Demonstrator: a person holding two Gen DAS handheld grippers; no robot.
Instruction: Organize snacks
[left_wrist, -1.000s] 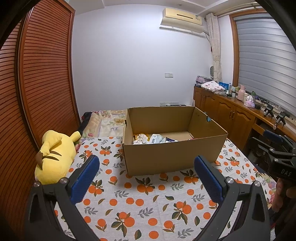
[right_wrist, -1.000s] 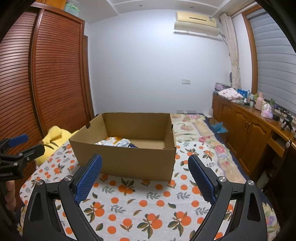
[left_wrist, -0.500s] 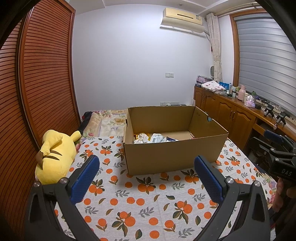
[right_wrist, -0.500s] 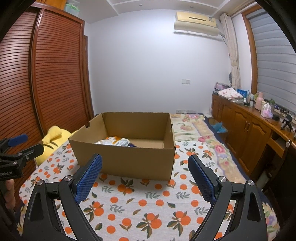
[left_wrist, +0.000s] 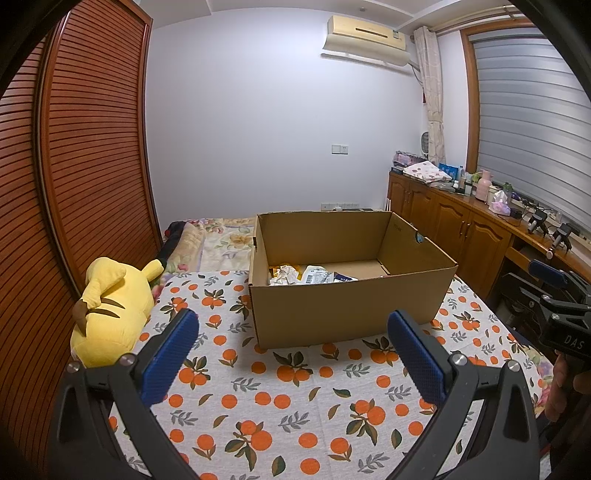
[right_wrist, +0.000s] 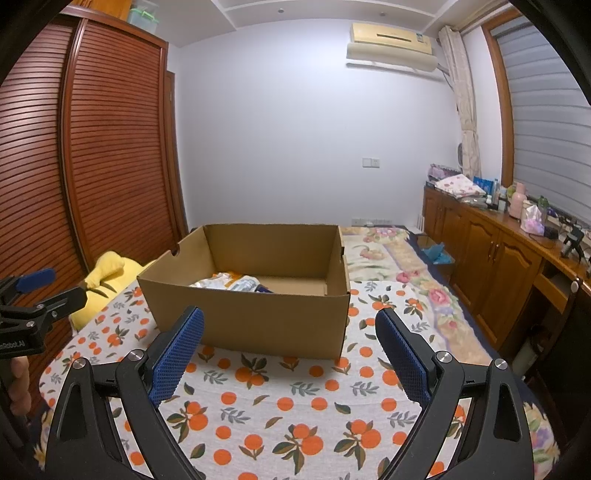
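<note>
- The left gripper (left_wrist: 291, 341) hangs above the orange-print tablecloth (left_wrist: 288, 406), jaws spread wide with nothing between them; its blue pads (left_wrist: 168, 356) face the cardboard box (left_wrist: 347, 306)
- The right gripper (right_wrist: 290, 350) has jaws likewise spread apart and empty, short of the box's near wall
- The snack packets (left_wrist: 310, 275) lie heaped in the box's left rear corner; silvery and white wrappers show, their labels too small to read
- A yellow plush toy (left_wrist: 110, 308) lies left of the box, apart from it, by the slatted wardrobe (left_wrist: 74, 184)
</note>
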